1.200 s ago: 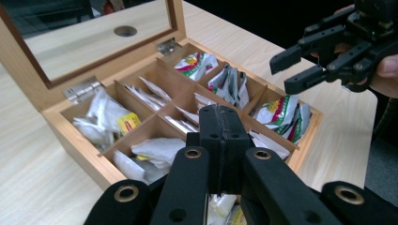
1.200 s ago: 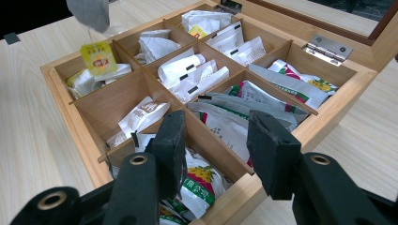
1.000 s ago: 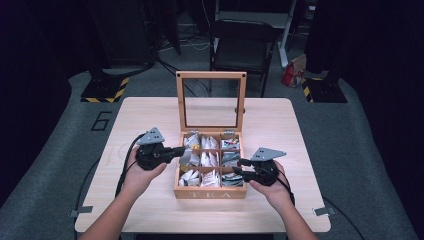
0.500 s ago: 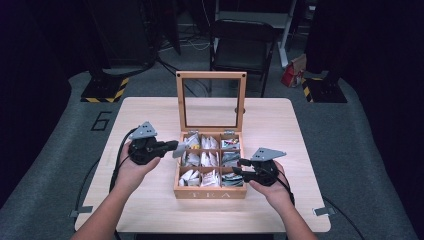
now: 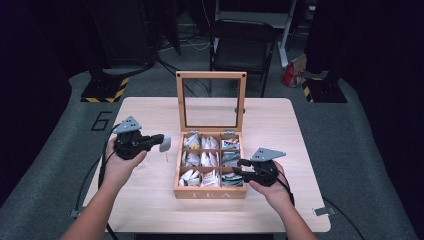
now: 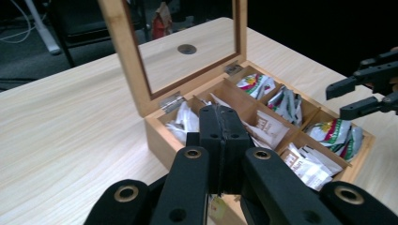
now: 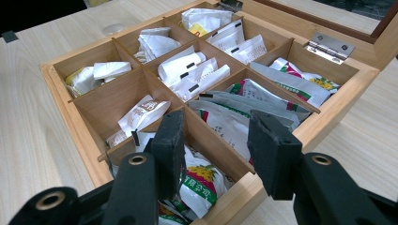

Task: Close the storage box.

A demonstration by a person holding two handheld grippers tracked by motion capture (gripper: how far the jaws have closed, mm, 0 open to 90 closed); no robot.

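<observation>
- Now your left gripper (image 5: 161,143) is clamped on a tea bag (image 5: 165,144), held over the table (image 5: 280,120) just left of the wooden tea box (image 5: 210,191).
- Box lid (image 5: 210,75) stands upright; nine compartments hold sachets.
- Your right gripper (image 5: 239,168) hovers over the box's near right compartments, jaws parted, nothing between the pads.

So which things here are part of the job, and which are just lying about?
In the job: the tea box with its lid up; the tea bag pinched in the left claw; the right claw, jaws apart over the box's right side.
Lying about: chair; red bag on the floor.
</observation>
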